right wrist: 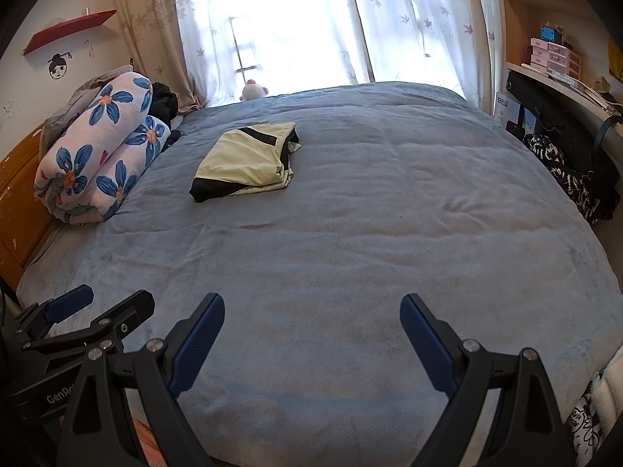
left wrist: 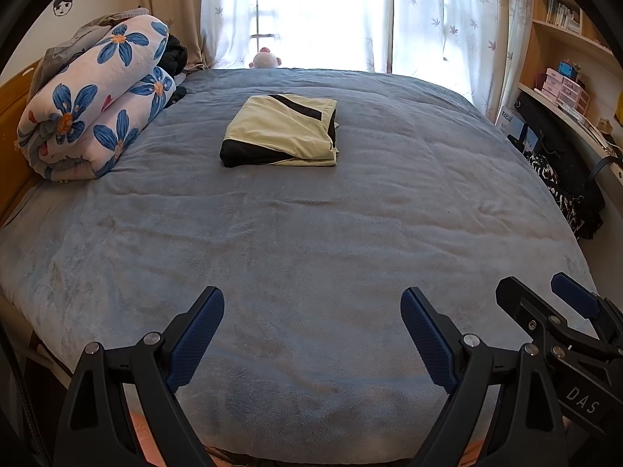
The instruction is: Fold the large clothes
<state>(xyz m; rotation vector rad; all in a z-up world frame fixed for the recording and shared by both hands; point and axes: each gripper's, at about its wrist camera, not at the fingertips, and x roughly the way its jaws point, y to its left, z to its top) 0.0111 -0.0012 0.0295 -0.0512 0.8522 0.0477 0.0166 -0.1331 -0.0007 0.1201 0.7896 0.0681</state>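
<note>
A pale yellow and black garment [left wrist: 282,130] [right wrist: 249,159] lies folded into a neat rectangle on the far half of the blue bed cover [left wrist: 311,233] [right wrist: 350,214]. My left gripper [left wrist: 311,303] hovers over the near edge of the bed, jaws wide open, nothing between its blue pads. My right gripper [right wrist: 311,307] is beside it at the same edge, also wide open and empty. The right gripper's fingers [left wrist: 572,299] show at the right of the left wrist view. The left gripper's fingers [right wrist: 78,299] show at the left of the right wrist view. Both are well short of the garment.
A rolled quilt with blue flowers [left wrist: 93,97] [right wrist: 97,144] lies against the wooden headboard [right wrist: 19,202] at the left. A plush toy [left wrist: 264,58] sits at the far edge by the bright curtained window. Shelves and a desk with dark bags [left wrist: 557,163] line the right side.
</note>
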